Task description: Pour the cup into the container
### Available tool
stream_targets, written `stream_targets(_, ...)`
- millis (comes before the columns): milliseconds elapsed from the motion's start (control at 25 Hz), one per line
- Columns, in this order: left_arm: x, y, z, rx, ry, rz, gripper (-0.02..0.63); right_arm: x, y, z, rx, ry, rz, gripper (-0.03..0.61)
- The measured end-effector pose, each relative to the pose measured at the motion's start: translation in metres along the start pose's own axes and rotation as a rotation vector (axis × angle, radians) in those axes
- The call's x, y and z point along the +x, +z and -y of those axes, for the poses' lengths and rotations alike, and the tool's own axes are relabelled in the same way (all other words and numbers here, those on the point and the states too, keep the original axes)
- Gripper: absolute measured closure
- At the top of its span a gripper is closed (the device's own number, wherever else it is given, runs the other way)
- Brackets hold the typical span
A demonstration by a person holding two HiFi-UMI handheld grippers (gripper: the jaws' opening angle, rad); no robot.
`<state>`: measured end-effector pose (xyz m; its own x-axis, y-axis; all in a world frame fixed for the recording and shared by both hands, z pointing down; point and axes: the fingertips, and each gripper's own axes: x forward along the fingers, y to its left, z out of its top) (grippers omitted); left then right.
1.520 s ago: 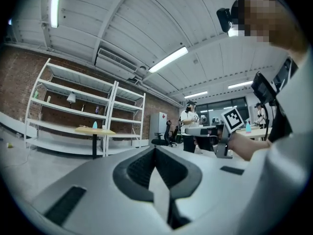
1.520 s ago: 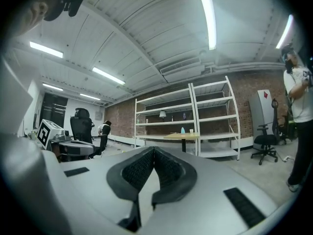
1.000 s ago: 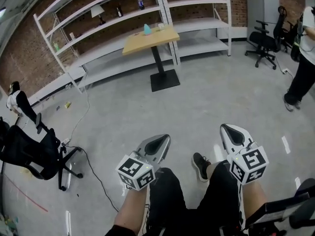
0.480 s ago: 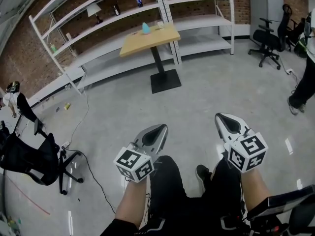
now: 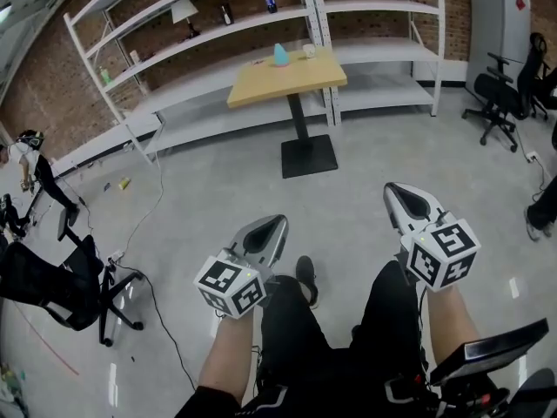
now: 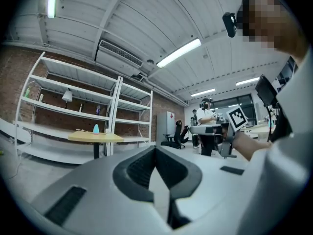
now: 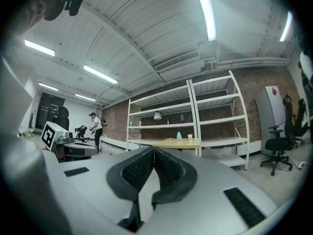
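The person is holding the left tongs and the right tongs out side by side above their own legs, both pointing towards the wooden worktop, which is standing well apart from them across a stretch of grey floor. In the left gripper view the left tongs are showing their two dark ribbed jaws meeting at the tip with nothing between them, so they are closed and empty. In the right gripper view the right tongs are closed and empty in the same way. A small white cup is standing on the far part of the worktop, and a pale blue thing, rounded and narrowing towards its top, is standing just beside the cup, nearer the worktop's left edge. What kind of vessel the blue thing is cannot be made out at this range. White shelving is running along a brick wall behind the worktop, and a black office chair is standing off to the worktop's right.
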<state>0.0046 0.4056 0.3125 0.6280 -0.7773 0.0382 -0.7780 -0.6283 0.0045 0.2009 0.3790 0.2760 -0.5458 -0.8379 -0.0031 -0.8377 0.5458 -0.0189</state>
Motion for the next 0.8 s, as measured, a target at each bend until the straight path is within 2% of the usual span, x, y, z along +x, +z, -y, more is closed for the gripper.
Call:
stream_targets(480, 0.104, 0.009, -0.128, 0.001, 0.039, 0.028, 0.615, 0.159, -0.001, 0.06, -0.01, 0.037, -0.008, 0.577)
stream_targets(800, 0.206, 0.019, -0.203, 0.015, 0.007, 0.028, 0.615, 0.261, 0.001, 0.127, -0.011, 0.021, -0.002, 0.577)
